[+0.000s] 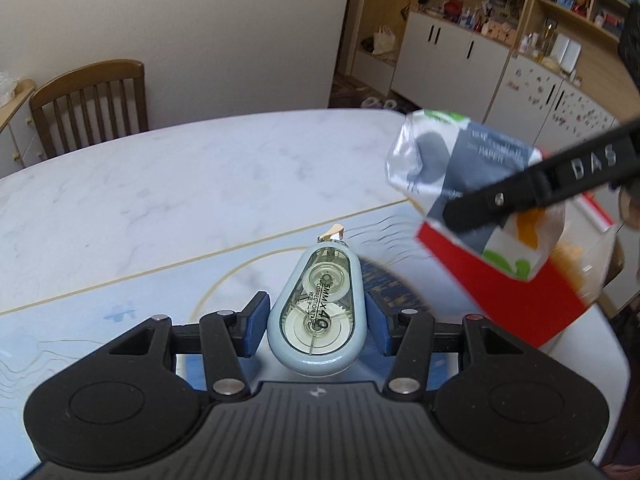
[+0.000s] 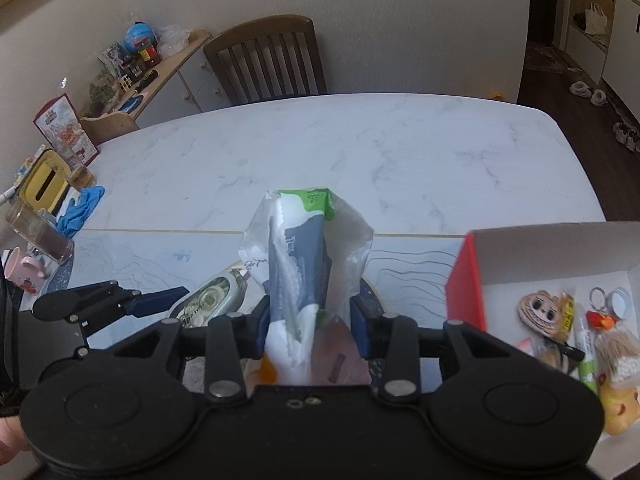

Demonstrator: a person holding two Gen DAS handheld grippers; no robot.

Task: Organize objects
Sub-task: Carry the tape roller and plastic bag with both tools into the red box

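My left gripper (image 1: 317,320) is shut on a light blue correction tape dispenser (image 1: 316,312), held above the table mat; both show at the left of the right wrist view, the dispenser (image 2: 208,300) beside the left gripper's blue finger (image 2: 156,300). My right gripper (image 2: 310,324) is shut on a plastic tissue pack (image 2: 304,264), printed white, grey and green. In the left wrist view that pack (image 1: 452,168) hangs at the right, above a red box (image 1: 516,280). The red box (image 2: 464,280), white inside, holds a doll face charm (image 2: 546,312), keyrings and other small items.
A white marble table (image 2: 360,152) carries a blue patterned mat (image 1: 80,320). At its left edge stand a yellow tin (image 2: 44,184), blue gloves (image 2: 80,208), a glass (image 2: 36,236) and a pink mug (image 2: 24,272). A wooden chair (image 2: 272,60) stands behind the table.
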